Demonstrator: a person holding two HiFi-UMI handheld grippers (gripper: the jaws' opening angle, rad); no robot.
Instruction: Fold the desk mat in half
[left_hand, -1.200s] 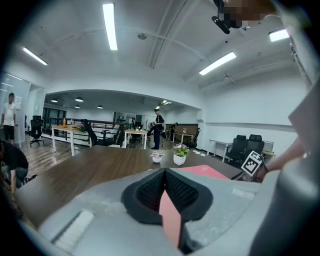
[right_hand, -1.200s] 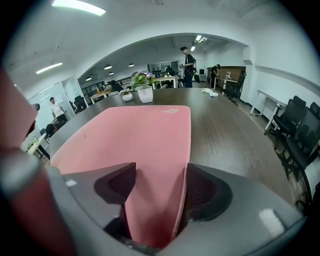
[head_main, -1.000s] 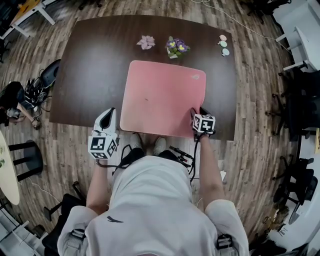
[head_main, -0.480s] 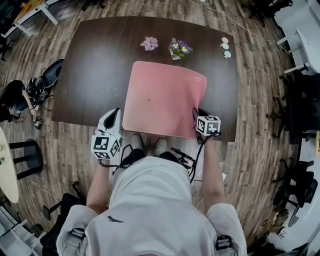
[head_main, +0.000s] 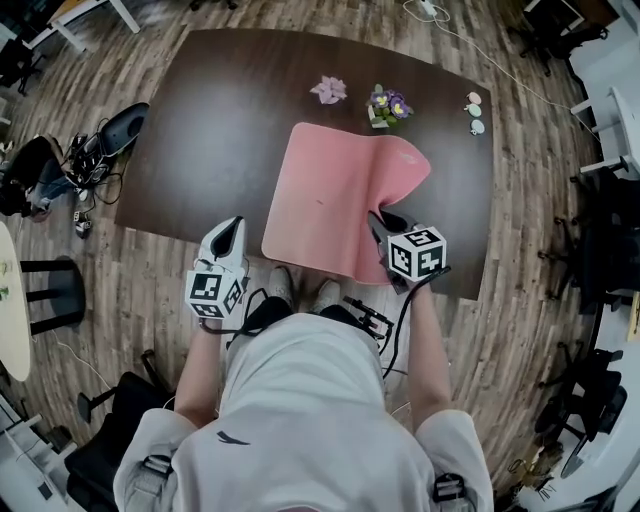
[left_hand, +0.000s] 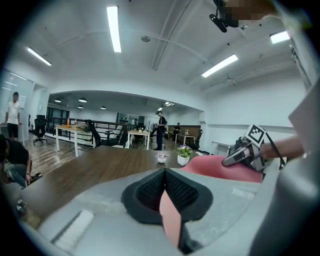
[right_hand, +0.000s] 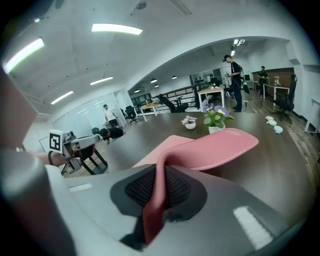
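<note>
The pink desk mat (head_main: 325, 190) lies on the dark brown table (head_main: 200, 130). Its left part is flat, while its right side arches up off the wood. My right gripper (head_main: 380, 222) is shut on the mat's near right corner, and the pink edge runs between its pads (right_hand: 175, 187) in the right gripper view. My left gripper (head_main: 230, 230) hovers at the table's front edge, just left of the mat's near left corner, jaws together. A thin pink strip shows low between its pads (left_hand: 150, 187); I cannot tell what it is.
Along the table's far edge stand a small pot of purple flowers (head_main: 386, 104), a pink paper flower (head_main: 327, 90) and a few small round objects (head_main: 474, 110). Bags and cables (head_main: 95, 150) lie on the floor at the left. Office chairs (head_main: 600, 230) stand at the right.
My right gripper has closed on the mat's near right corner and lifted it, so the mat's right side now curls upward. The left gripper has hardly moved.
</note>
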